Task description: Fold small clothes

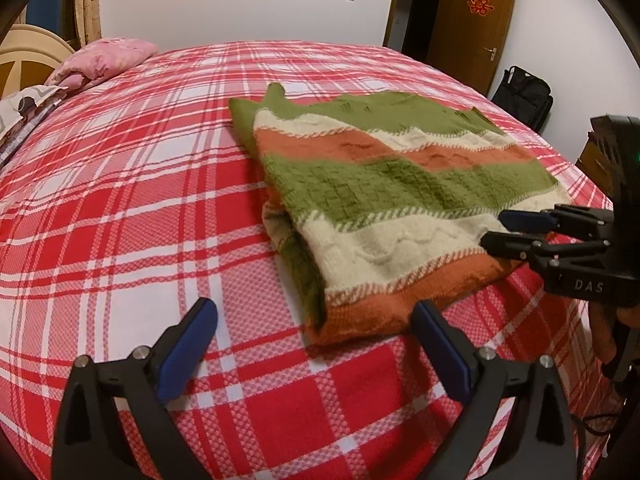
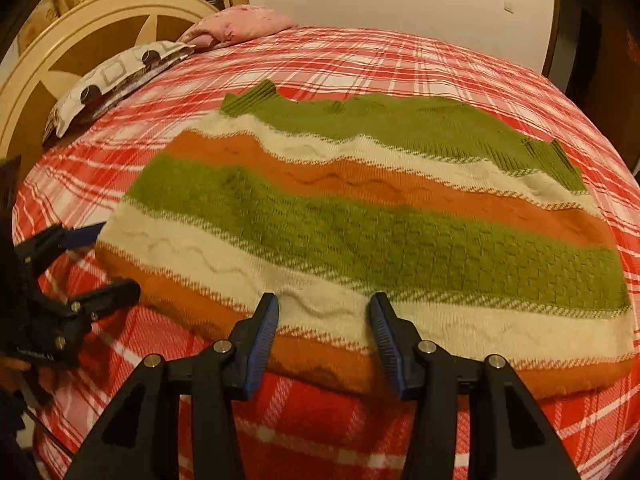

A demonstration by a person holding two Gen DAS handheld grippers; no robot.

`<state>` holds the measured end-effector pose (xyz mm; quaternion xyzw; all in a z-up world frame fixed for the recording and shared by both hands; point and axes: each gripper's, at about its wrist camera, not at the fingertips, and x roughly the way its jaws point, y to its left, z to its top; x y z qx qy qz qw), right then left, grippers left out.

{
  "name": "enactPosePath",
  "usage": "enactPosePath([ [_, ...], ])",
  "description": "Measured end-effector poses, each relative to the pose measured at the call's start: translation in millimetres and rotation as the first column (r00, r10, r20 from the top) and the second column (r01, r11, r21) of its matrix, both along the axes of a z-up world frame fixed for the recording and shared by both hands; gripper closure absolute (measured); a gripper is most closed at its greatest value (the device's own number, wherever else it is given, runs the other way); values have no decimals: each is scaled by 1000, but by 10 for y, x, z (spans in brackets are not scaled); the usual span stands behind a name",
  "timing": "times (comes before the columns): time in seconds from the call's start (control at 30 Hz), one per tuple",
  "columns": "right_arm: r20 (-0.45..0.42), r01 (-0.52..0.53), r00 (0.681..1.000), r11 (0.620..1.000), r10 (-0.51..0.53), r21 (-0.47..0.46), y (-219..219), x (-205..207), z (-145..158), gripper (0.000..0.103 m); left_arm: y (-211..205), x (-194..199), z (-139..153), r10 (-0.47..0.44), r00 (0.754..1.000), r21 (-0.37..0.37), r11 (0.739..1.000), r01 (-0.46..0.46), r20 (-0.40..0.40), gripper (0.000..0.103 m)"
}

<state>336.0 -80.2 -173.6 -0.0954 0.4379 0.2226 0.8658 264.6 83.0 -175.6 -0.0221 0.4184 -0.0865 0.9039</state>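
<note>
Folded striped sweater [image 1: 384,208] lying on plaid bed [image 1: 120,208], left tongs [image 1: 314,320] spread wide just off its near corner, right tongs [image 2: 322,314] apart over its near hem, holding nothing

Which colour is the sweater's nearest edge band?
Orange band, clearest in the right wrist view.

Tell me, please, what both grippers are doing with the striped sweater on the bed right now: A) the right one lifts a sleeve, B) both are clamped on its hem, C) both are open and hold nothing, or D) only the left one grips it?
C: the left gripper and the right gripper both have parted jaws with nothing between them, and the striped sweater lies flat.
</note>
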Motion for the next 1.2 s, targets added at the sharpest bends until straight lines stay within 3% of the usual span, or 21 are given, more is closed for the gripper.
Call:
enactPosePath([
  [0.1, -1, 5, 1000, 1000, -5, -15, 11, -9, 114, 54, 1, -71, 27, 1, 1000, 0, 1000, -1, 7, 1],
  [0.27, 111, -76, 991, 997, 72, 30, 234, -134, 370, 54, 97, -187, 43, 12, 1000, -28, 1000, -11, 11, 1],
  [0.4, 94, -130, 988, 991, 126, 39, 566, -54, 337, 54, 225, -294, 91, 38, 999, -37, 999, -37, 13, 1],
  [0.5, 16, -165, 986, 986, 165, -2, 785, 4, 109, 54, 415, -336, 133, 76, 997, -44, 996, -75, 22, 1],
  [0.7, 59, -181, 982, 984, 180, 8, 711, -176, 154, 54, 958, -191, 329, 169, 984, -90, 982, -163, 59, 1],
  [0.87, 154, -293, 938, 948, 311, -127, 916, -535, 215, 54, 1194, 122, 349, 197, 978, -147, 971, -187, 62, 1],
  [1.0, 199, -363, 894, 909, 402, -207, 1156, -749, 153, 54, 1362, 309, 264, 220, 975, -296, 933, -205, 18, 1],
  [1.2, 255, -323, 880, 898, 401, -300, 1410, -720, 18, 54, 1343, 429, 166, 193, 981, -358, 915, -184, -10, 1],
])
